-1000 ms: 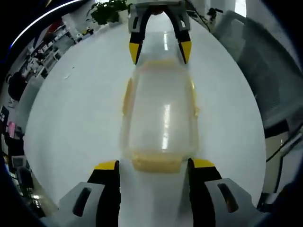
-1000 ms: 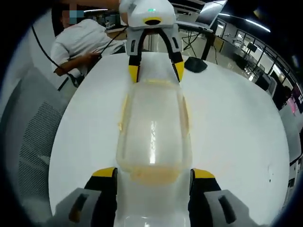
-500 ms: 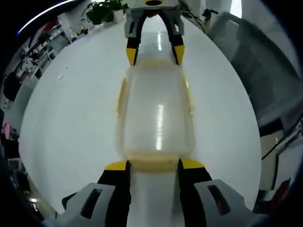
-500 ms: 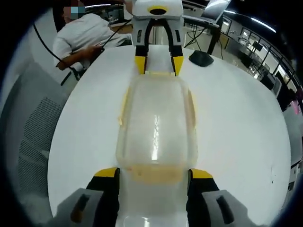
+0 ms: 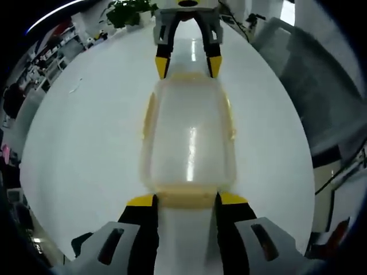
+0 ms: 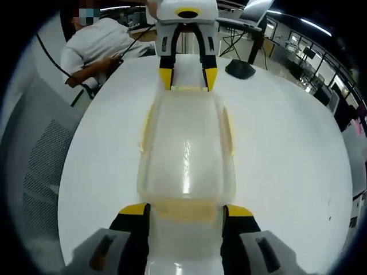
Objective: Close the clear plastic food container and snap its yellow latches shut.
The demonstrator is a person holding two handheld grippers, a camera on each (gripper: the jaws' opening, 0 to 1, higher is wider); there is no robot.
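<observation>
Left gripper view: clear container (image 5: 189, 137) lengthwise between left hand-held gripper (image 5: 184, 201) and right hand-held gripper (image 5: 188, 62) | each straddles an end yellow latch (image 5: 186, 197), jaws narrow | equally near.

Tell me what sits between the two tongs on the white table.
The clear plastic food container, lid on, spans the stretch from the left tongs to the right tongs, a yellow end latch at each, in both gripper views.

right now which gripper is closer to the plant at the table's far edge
Right. In the left gripper view the right gripper sits at the container's far end, just below the plant. The left gripper is at the container's opposite end, farther from it.
</observation>
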